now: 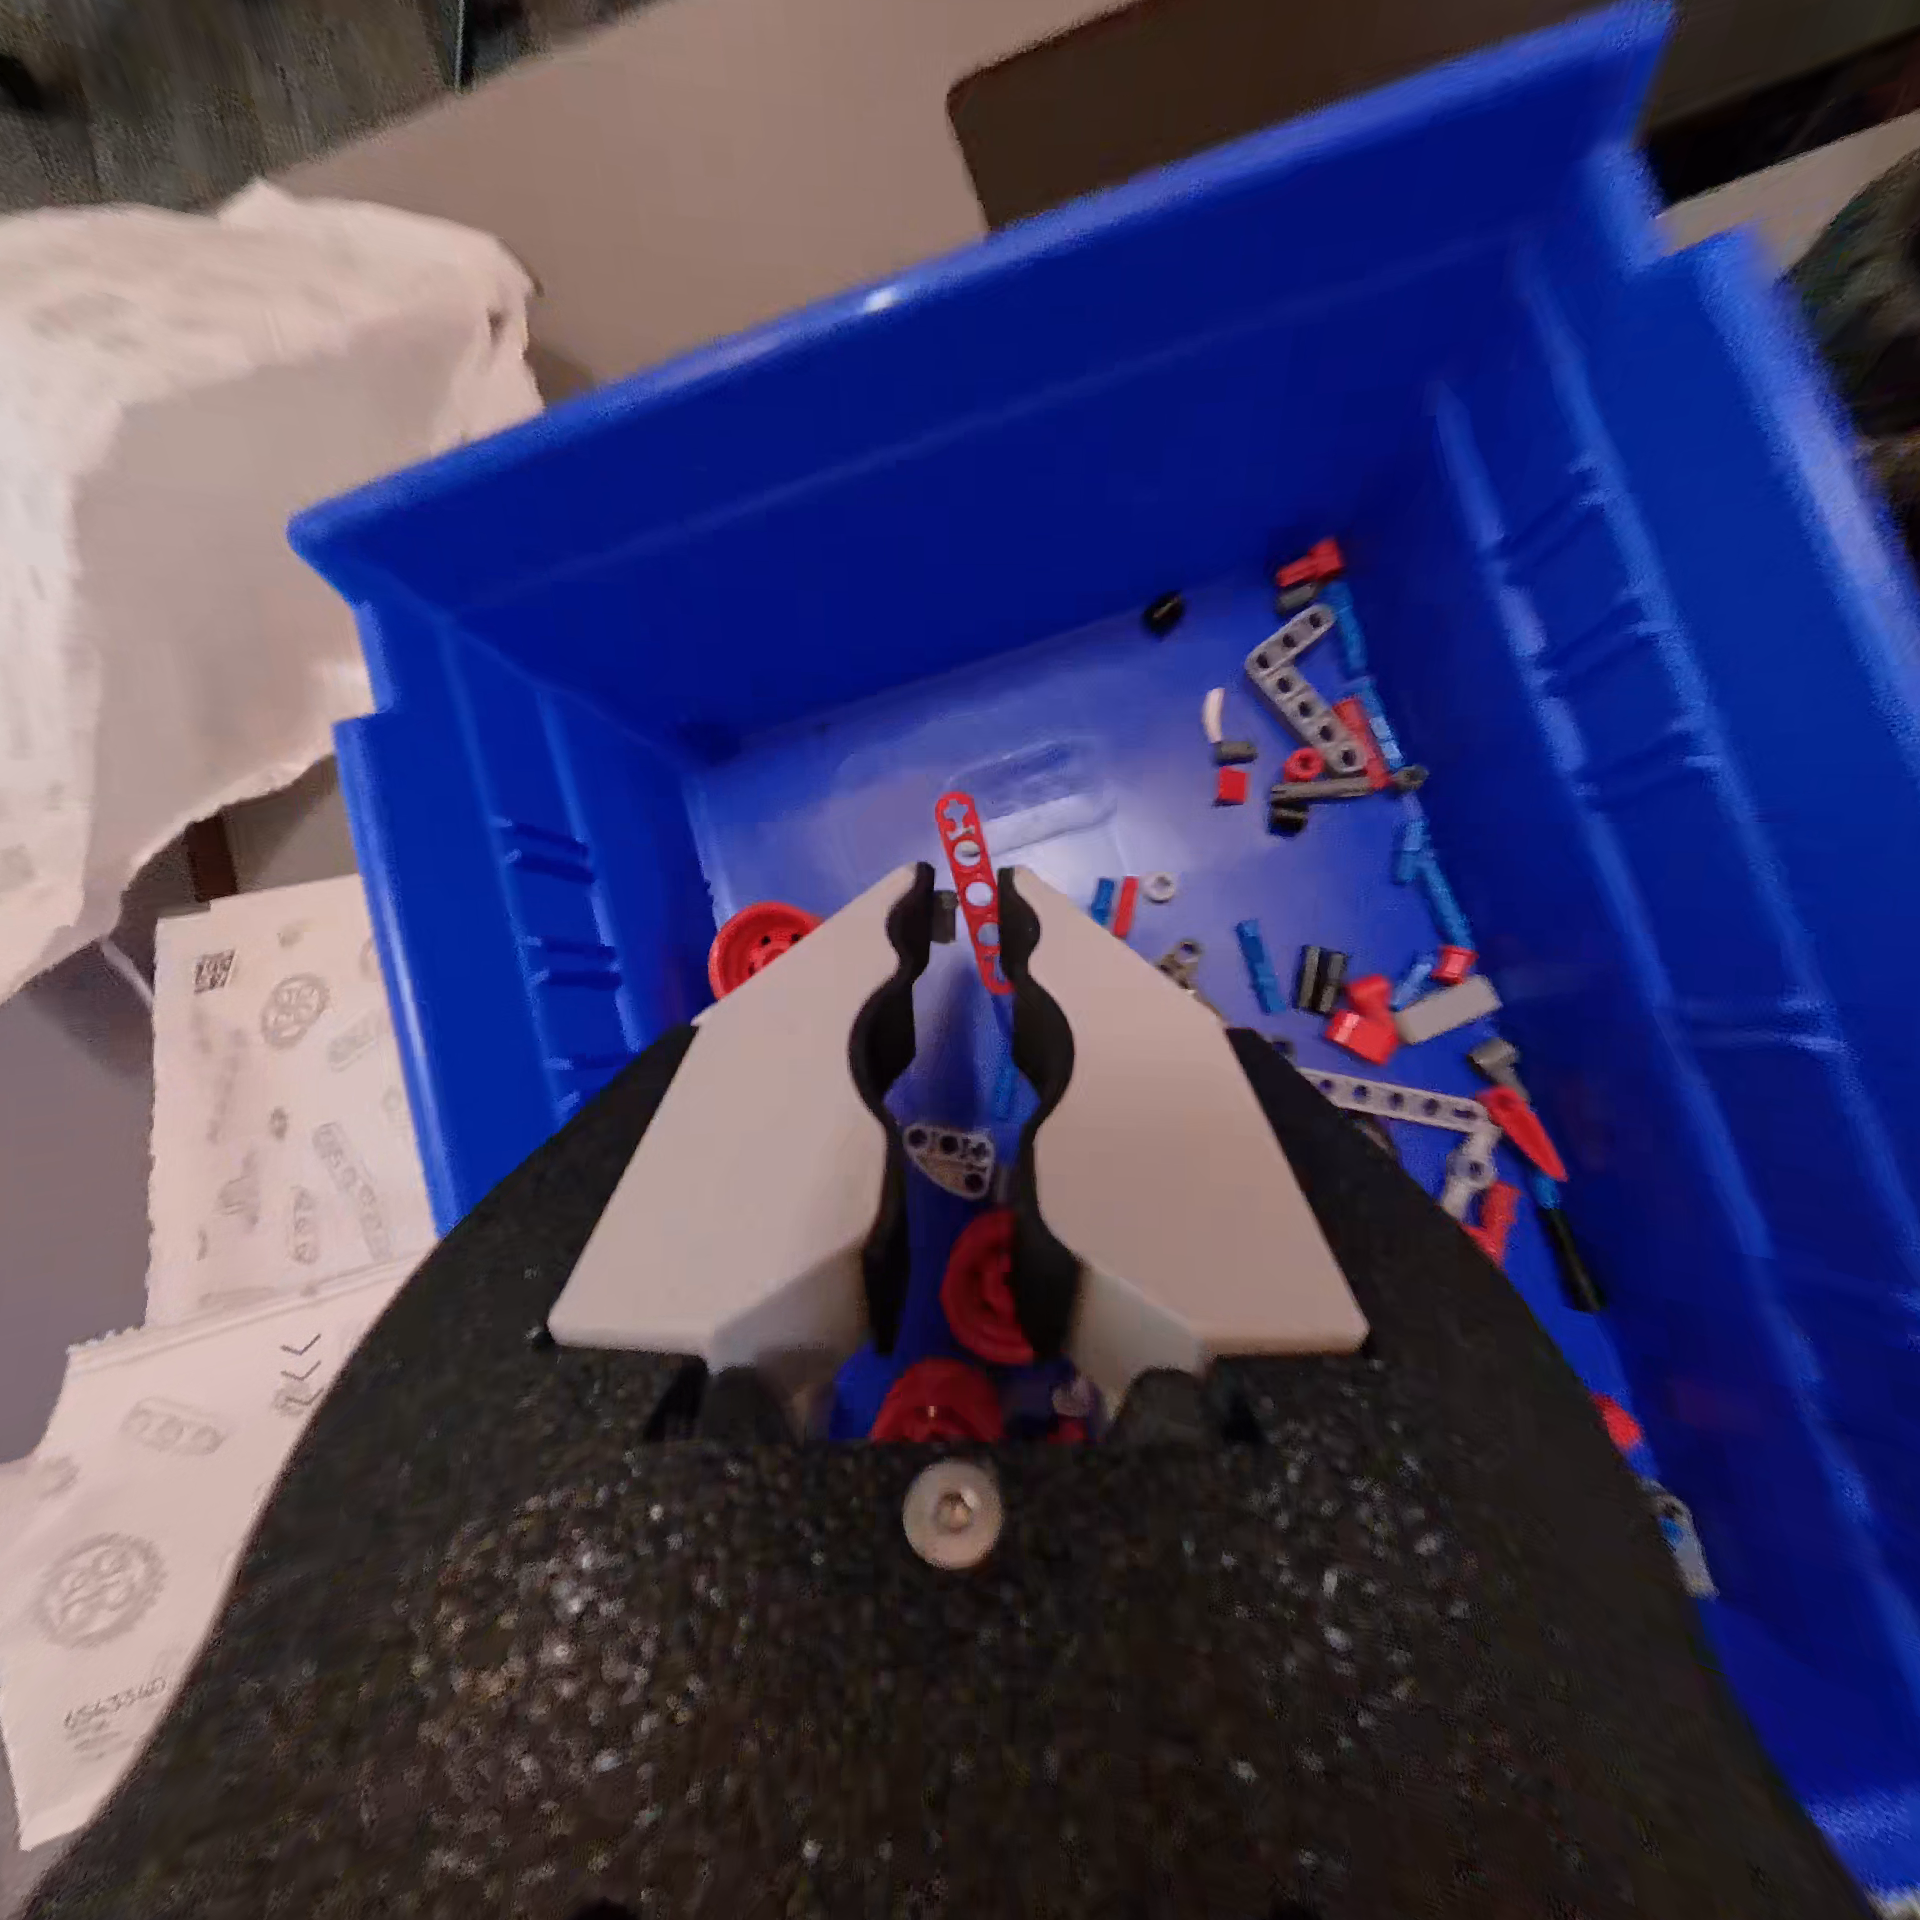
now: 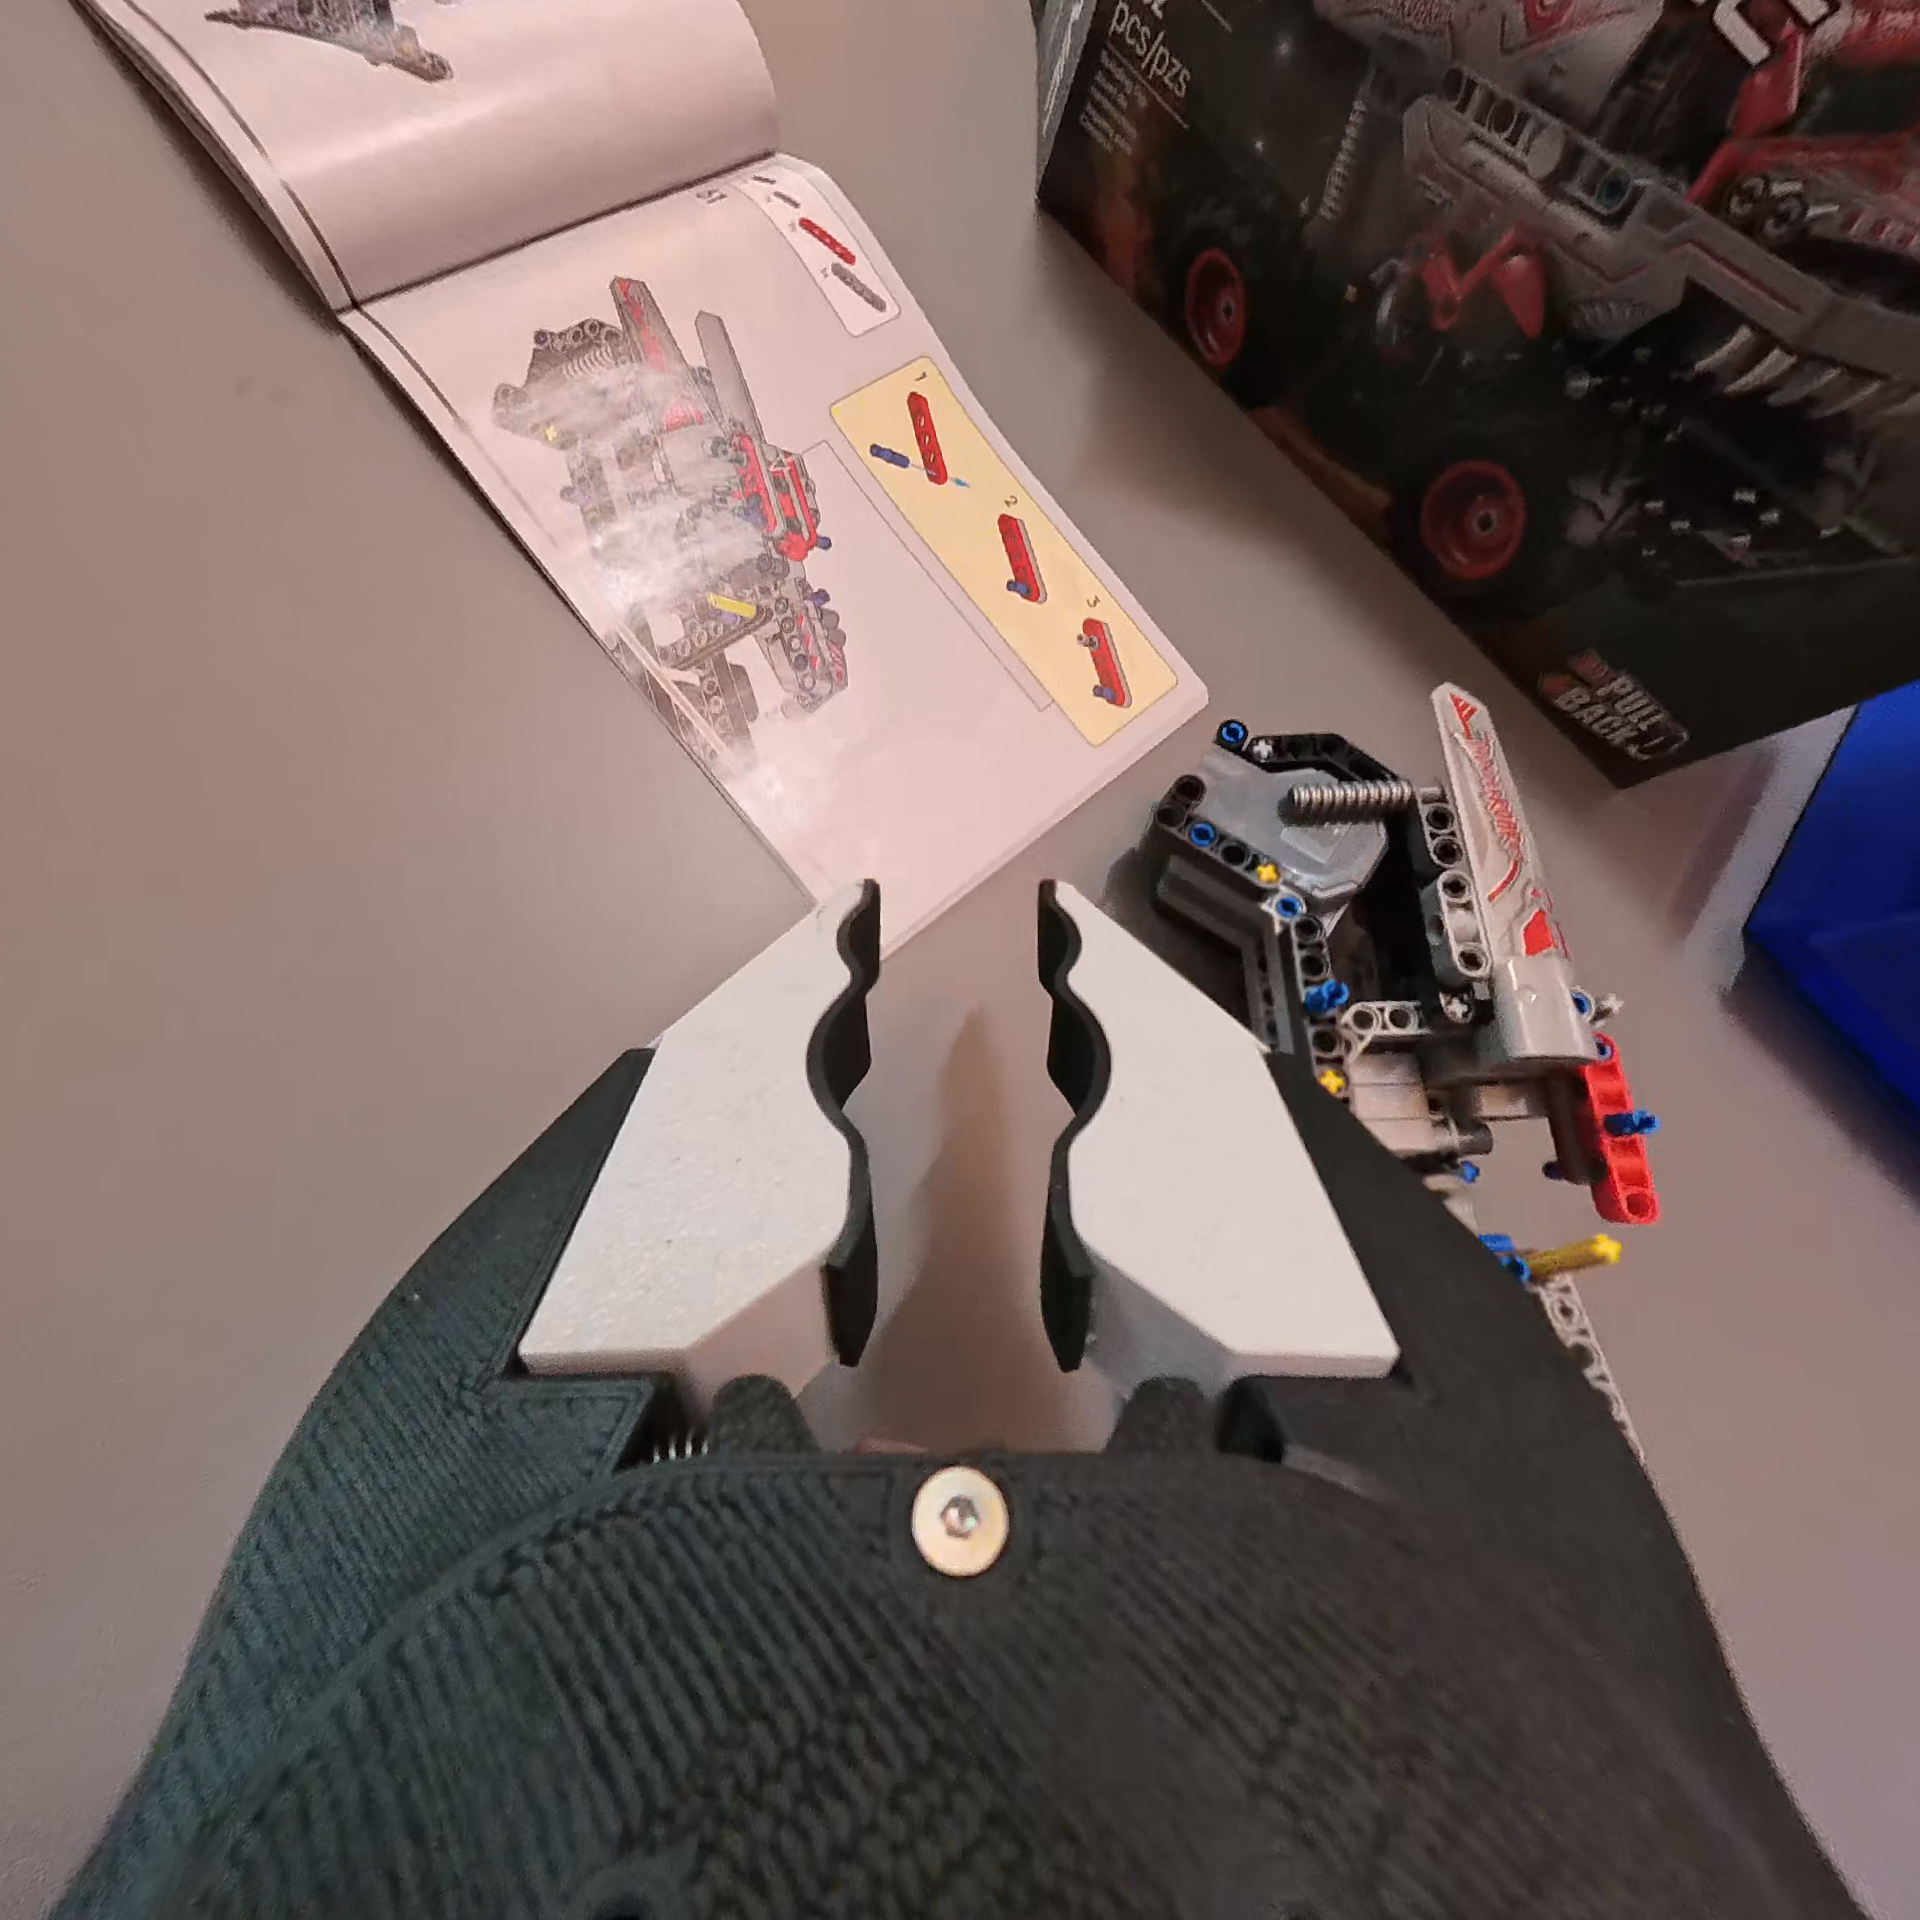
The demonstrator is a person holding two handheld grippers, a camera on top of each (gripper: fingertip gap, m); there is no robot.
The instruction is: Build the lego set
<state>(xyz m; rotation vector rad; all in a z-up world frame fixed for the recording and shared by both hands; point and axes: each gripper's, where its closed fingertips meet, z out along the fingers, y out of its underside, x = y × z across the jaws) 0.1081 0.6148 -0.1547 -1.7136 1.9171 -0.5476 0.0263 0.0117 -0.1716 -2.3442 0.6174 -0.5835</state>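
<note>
My left gripper hangs over a blue bin of loose Lego parts and is shut on a thin red beam with holes, which sticks out past the fingertips. Red wheel hubs and several red, grey, blue and black pieces lie on the bin floor. My right gripper is open and empty, low over the table. The part-built grey, black and red model lies just right of it. The open instruction booklet lies just beyond its fingertips.
The Lego box stands at the back right of the right wrist view, and a corner of the blue bin shows at the right edge. Left of the bin lie printed paper sheets and a crumpled white bag.
</note>
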